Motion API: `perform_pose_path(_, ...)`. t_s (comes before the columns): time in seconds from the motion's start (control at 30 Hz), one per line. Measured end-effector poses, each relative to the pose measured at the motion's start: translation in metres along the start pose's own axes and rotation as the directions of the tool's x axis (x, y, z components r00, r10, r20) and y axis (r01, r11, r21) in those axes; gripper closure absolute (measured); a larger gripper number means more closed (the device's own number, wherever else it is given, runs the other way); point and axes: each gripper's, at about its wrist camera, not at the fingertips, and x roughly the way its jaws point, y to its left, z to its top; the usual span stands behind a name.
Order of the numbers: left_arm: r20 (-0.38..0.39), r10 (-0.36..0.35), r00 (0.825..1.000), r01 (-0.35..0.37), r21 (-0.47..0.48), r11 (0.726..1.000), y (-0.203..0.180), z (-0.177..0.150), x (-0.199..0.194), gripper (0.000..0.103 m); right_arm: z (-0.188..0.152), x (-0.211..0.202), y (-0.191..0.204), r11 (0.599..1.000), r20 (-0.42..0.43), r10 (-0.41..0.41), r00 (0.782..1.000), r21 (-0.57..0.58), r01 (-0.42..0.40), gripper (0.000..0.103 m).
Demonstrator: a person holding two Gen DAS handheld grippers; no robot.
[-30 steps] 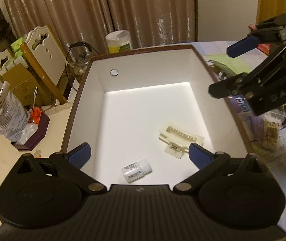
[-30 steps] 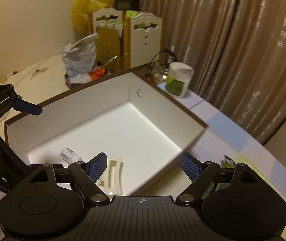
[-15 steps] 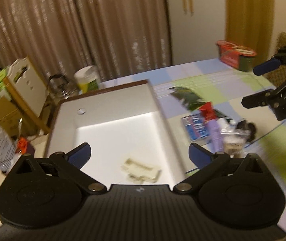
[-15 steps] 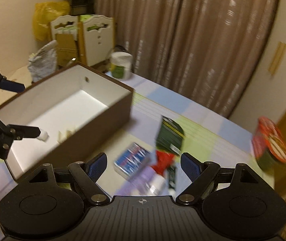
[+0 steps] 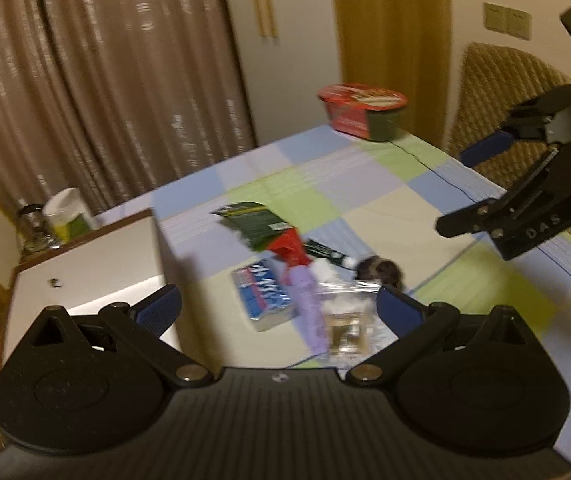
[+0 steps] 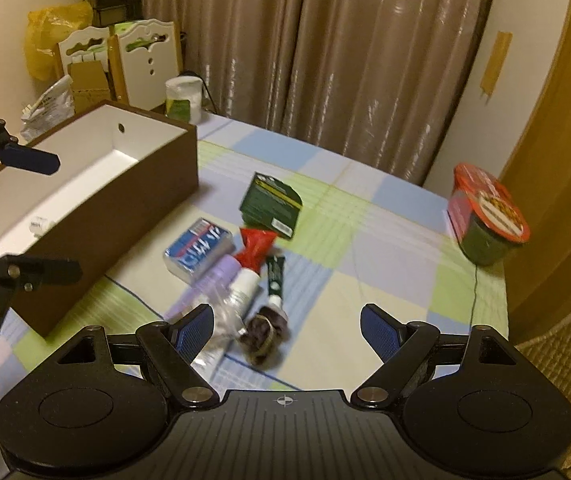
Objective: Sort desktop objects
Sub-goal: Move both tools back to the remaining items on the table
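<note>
A brown box with a white inside [image 6: 97,184] stands at the table's left; a small white bottle [image 6: 39,225] lies in it. A pile lies on the checked cloth beside it: a blue packet [image 6: 199,249], a green card pack [image 6: 271,205], a red-capped tube [image 6: 255,246], a lilac tube [image 5: 307,300], a clear bag [image 5: 345,320] and a dark furry thing [image 6: 263,330]. My left gripper [image 5: 277,306] is open and empty above the pile's near side. My right gripper [image 6: 287,326] is open and empty above the furry thing.
A red-lidded noodle cup [image 6: 485,220] stands at the table's far right edge. A white-lidded jar [image 6: 183,98] stands behind the box. A wicker chair [image 5: 497,92] is past the right edge. Curtains hang behind; clutter and cardboard lie at the far left.
Both grippers have swung right, away from the box and over to the pile on the cloth. Both stay open and empty.
</note>
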Motion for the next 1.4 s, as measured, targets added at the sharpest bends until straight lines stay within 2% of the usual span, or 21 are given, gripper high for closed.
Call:
perform_pose_path(0.27,-0.046,-0.046,0.998,0.048,0.027,0.998,-0.032,-0.004,0.026,0.001,-0.016,0.012,-0.017,1.0,-0.032,0.026,0.999,0.015,-0.025,0.02)
perform_pose_path(0.5,-0.096,-0.054,0.994,0.055,0.01,0.998,-0.042,-0.015,0.045,0.002,-0.022,0.025,-0.022,0.998,-0.05,0.058,0.997,0.021,-0.057,0.02)
perform_pose_path(1.0,-0.179,-0.068,0.982,0.068,-0.004,0.998,-0.05,-0.025,0.092,0.012,-0.031,0.061,-0.033,0.996,-0.082,0.094,0.992,0.017,-0.093,0.02)
perform_pose_path(1.13,-0.203,-0.069,0.977,0.071,0.002,0.997,-0.052,-0.027,0.107,0.019,-0.032,0.077,-0.034,0.994,-0.101,0.111,0.989,0.001,-0.111,0.02)
perform_pose_path(1.33,-0.239,-0.08,0.968,0.082,0.0,0.997,-0.055,-0.031,0.127,0.02,-0.034,0.097,-0.034,0.99,-0.126,0.139,0.982,-0.017,-0.142,0.02)
perform_pose_path(1.4,-0.252,-0.08,0.964,0.083,0.001,0.997,-0.057,-0.033,0.133,0.023,-0.035,0.102,-0.035,0.989,-0.128,0.144,0.981,-0.019,-0.148,0.02)
